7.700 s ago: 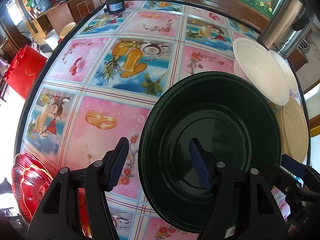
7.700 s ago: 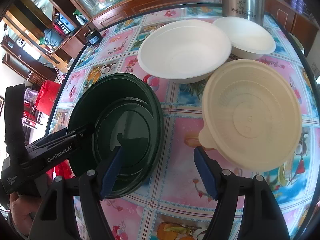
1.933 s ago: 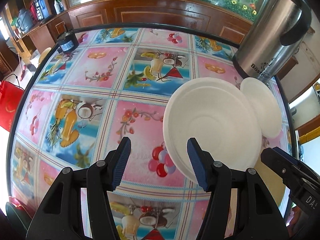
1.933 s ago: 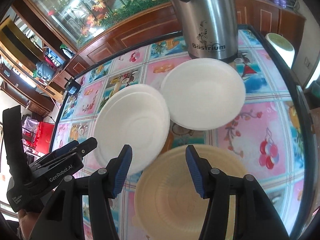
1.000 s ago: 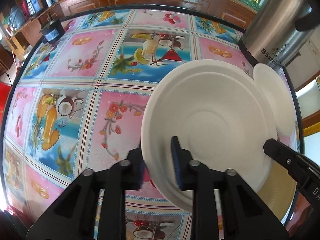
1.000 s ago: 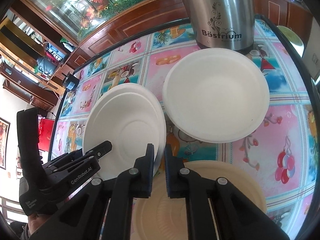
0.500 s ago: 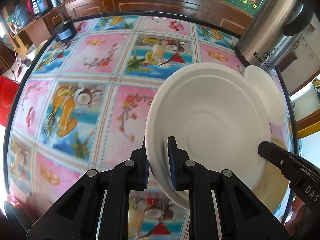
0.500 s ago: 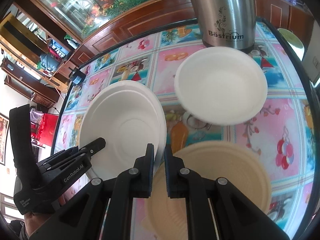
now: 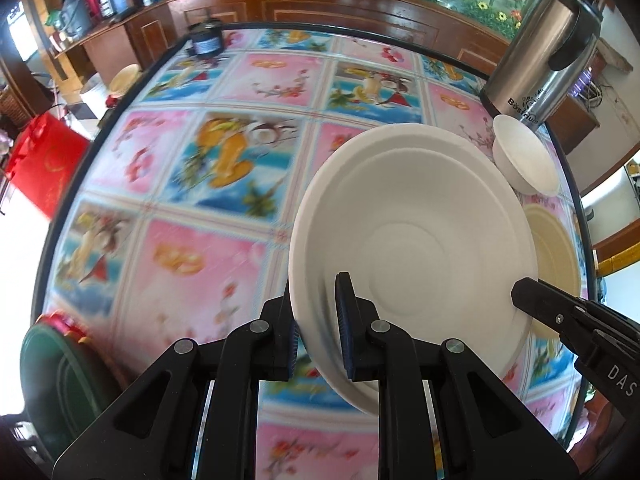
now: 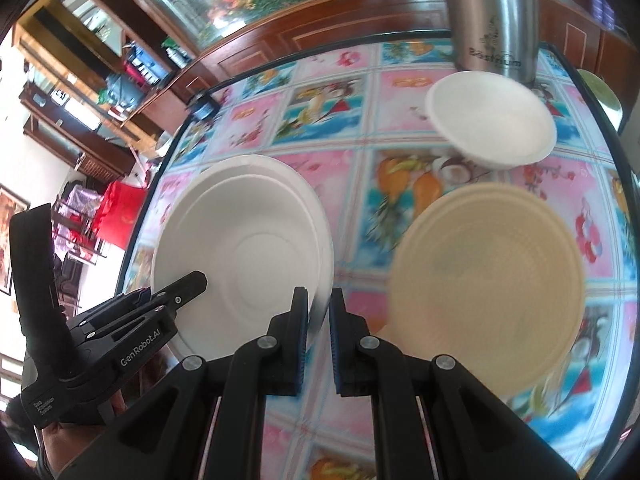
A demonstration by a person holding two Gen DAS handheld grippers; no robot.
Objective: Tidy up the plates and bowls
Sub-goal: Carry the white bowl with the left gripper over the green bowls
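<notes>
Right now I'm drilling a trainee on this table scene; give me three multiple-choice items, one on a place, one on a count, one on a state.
1. Where is the small white bowl?
A. by the steel flask
B. on the green plates
C. under the cream plate

2. How many grippers clamp the large white plate?
A. none
B. one
C. two

3. The cream plate is:
A. gripped
B. lying free on the table
C. standing on edge

Answers:
1 A: the small white bowl sits at the steel flask.
2 C: left gripper and right gripper pinch opposite rims of the large white plate.
3 B: the cream plate lies flat, ungripped.

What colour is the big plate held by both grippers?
White; the plate shows best in the left wrist view.
</notes>
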